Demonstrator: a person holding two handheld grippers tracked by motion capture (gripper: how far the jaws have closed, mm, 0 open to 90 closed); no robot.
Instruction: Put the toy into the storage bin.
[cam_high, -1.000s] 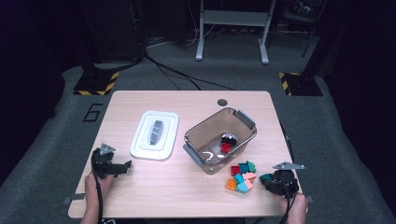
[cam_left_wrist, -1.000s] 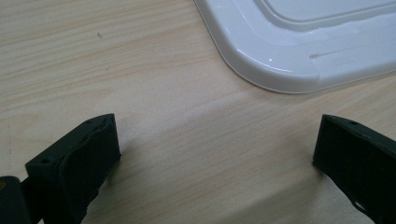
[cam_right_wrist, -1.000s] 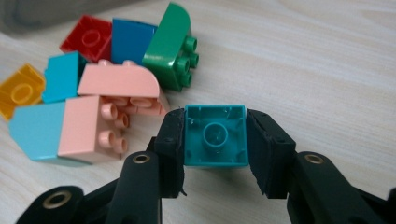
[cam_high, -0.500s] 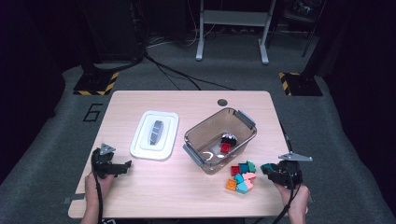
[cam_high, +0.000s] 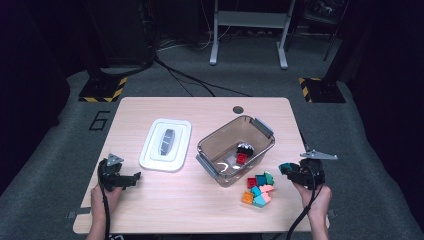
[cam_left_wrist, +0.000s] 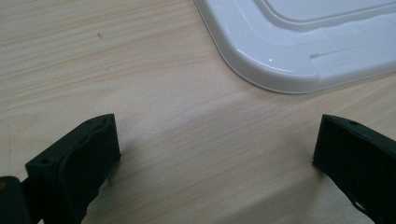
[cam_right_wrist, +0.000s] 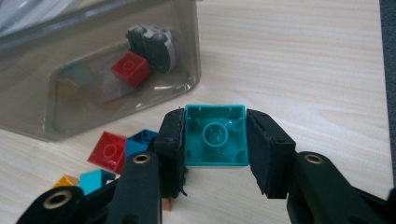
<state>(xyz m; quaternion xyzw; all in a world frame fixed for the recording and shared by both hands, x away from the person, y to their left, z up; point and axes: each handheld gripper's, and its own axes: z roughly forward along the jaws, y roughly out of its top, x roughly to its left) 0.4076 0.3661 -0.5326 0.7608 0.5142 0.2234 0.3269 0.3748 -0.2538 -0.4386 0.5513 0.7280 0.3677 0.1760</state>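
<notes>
Jaws of the right gripper (cam_right_wrist: 215, 154) pinching a teal brick (cam_right_wrist: 215, 136), hand raised beside the bin (cam_high: 260, 131).

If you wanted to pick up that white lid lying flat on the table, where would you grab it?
By its edge. The white lid lies flat on the table, too wide to span, so a gripper should come in low from the near side and pinch the raised rim. The left gripper, open, already sits beside the lid's near rounded corner; the long straight side next to it looks an easier bite.
</notes>
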